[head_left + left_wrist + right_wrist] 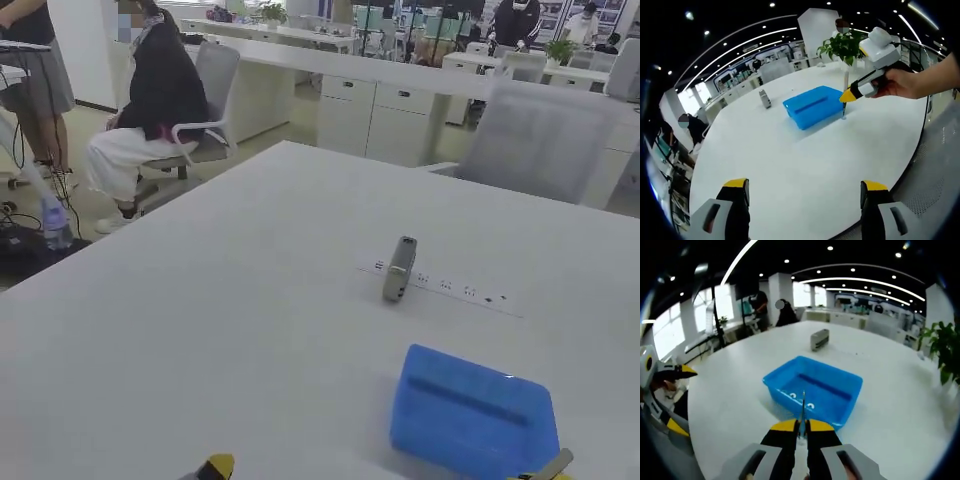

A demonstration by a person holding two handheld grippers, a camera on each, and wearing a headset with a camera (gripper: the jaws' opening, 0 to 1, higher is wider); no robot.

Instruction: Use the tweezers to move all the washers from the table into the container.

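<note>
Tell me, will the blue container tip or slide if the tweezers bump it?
Likely slides rather than tips: the blue container is low and wide on a smooth white table. Probably light, thin plastic holding few washers, so a tweezers nudge may shift it.

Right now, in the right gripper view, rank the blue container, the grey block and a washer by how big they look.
1. blue container
2. grey block, though it sits farther from the camera, so its true size is unsure
3. washer, lying inside the container
</note>
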